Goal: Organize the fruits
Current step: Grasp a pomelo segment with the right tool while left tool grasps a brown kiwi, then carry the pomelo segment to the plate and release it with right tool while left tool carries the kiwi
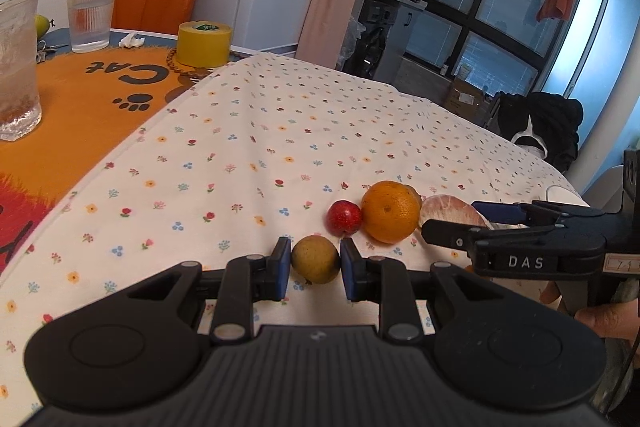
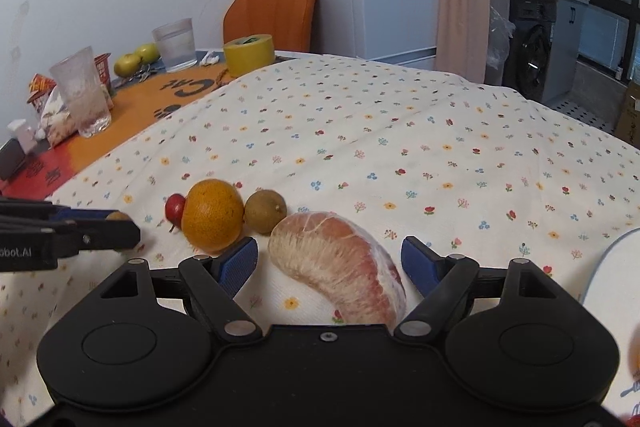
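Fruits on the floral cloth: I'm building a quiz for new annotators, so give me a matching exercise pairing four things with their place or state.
Things:
1. brown fruit
2. pomelo segment
3. orange
4. yellow tape roll

Places or states:
A. on the orange cat mat
B. between the left gripper's blue pads
C. between the open right gripper's fingers, ungripped
D. beside the small red fruit

Pairs: 1-B, 2-C, 3-D, 4-A

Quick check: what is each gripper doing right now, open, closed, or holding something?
Left gripper: pads against a small brownish fruit, shut on it.
Right gripper: open, jaws either side of the peeled pomelo piece, not touching.
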Motion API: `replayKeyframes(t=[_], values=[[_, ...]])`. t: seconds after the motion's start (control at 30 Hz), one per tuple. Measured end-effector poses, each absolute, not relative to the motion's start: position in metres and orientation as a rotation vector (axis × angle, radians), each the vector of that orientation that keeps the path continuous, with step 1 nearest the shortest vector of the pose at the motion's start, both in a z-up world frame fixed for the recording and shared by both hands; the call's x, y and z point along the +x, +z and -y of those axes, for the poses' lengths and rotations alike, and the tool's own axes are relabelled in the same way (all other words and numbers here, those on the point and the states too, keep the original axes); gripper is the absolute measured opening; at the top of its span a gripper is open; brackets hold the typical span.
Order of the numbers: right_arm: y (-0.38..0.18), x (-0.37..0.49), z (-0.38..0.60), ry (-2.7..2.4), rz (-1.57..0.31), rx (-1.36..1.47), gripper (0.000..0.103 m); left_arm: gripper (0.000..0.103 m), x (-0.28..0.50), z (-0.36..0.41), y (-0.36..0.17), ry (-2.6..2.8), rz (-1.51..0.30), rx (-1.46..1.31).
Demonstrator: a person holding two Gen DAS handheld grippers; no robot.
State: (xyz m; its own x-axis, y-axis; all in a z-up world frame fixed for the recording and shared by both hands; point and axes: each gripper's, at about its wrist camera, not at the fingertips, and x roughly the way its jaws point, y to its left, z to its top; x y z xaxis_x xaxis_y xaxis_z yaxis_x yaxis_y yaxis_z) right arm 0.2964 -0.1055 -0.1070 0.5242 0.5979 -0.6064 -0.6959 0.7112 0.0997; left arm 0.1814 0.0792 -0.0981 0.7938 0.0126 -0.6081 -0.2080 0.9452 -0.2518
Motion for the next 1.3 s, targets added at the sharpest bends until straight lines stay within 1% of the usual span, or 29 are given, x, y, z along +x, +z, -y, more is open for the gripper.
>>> replayKeyframes(t=[0.03, 0.07, 0.1, 0.17, 0.23, 0.33, 0.53, 0.97, 1.3], values=[[-0.107, 0.294, 0.106, 0.778, -0.656, -0.178, 0.07, 0.025, 0.181, -0.079, -0.098, 0.12, -0.645, -0.318], [-0.107, 0.292, 0.106, 0.771, -0.65, -0.199, 0.067, 0.025, 0.181, -0.078, -0.098, 0.118, -0.645, -0.319], [-0.107, 0.289, 0.106, 0.761, -0.644, -0.219, 0.06, 0.025, 0.18, -0.078, -0.099, 0.117, -0.645, -0.319], [-0.106, 0.287, 0.11, 0.759, -0.644, -0.224, 0.053, 0.025, 0.18, -0.077, -0.099, 0.114, -0.644, -0.321], [-0.104, 0.283, 0.113, 0.761, -0.646, -0.23, 0.041, 0.025, 0.179, -0.076, -0.098, 0.112, -0.64, -0.324], [-0.102, 0.279, 0.116, 0.765, -0.654, -0.231, 0.036, 0.025, 0.178, -0.074, -0.096, 0.108, -0.634, -0.323], [-0.1, 0.274, 0.126, 0.759, -0.67, -0.174, 0.034, 0.025, 0.171, -0.068, -0.091, 0.095, -0.622, -0.314], [-0.077, 0.263, 0.157, 0.703, -0.599, -0.1, 0.033, 0.025, 0.169, -0.047, -0.077, 0.051, -0.599, -0.285], [-0.059, 0.261, 0.202, 0.625, -0.543, -0.047, 0.033, 0.025, 0.179, -0.018, -0.062, -0.001, -0.576, -0.241]])
